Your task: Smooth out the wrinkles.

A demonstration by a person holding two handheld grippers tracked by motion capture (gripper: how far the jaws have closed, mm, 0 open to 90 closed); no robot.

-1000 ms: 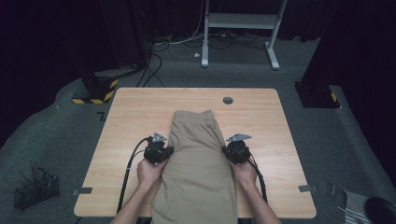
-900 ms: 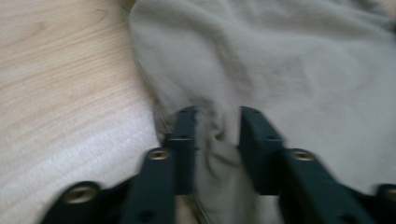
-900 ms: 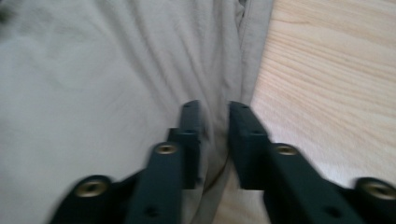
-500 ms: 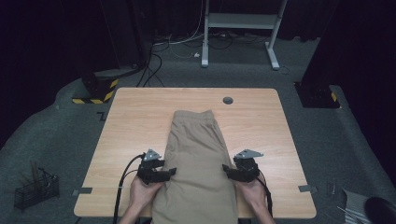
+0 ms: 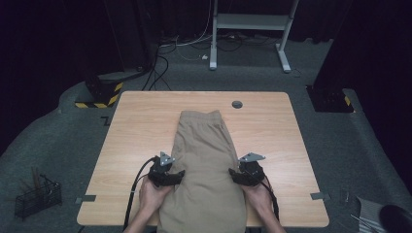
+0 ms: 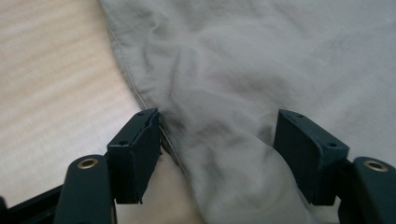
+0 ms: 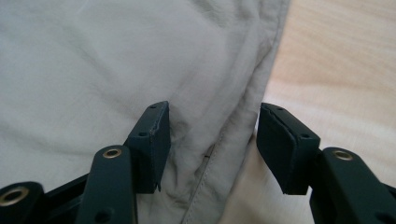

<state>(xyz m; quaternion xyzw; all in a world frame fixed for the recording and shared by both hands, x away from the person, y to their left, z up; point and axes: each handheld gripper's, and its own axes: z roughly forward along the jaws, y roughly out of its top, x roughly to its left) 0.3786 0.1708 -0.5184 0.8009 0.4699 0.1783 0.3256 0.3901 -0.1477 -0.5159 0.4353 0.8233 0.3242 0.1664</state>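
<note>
The trousers (image 5: 204, 170) lie folded lengthwise down the middle of the table (image 5: 131, 126), a long khaki strip. The near end hangs over the near edge between the person's forearms; the far end, the waistband, stops short of the far edge.

The left gripper (image 5: 166, 175) sits at the trousers' left side seam, near the near edge, held in the left hand (image 5: 153, 194). In the left gripper view its jaws stand wide apart, having just been opening. The seam and a rumpled fold of cloth lie between them. The left jaw is just at the seam, while the right jaw rests over the cloth; neither pad presses on it.

The right gripper (image 5: 248, 173) sits opposite at the right side seam, held in the right hand (image 5: 257, 194). In the right gripper view its jaws are also wide apart, after opening within the last second and then drawing in slightly. The stitched edge of the trousers runs up between them, slack and creased. The left jaw is over the cloth and the right jaw over bare wood just beside the seam. Nothing is gripped.

A black cable (image 5: 138, 179) trails from the left gripper back over the near edge.

Farther off, a small dark round grommet (image 5: 237, 104) is set in the table near the far edge, just right of the waistband and apart from it.
</note>
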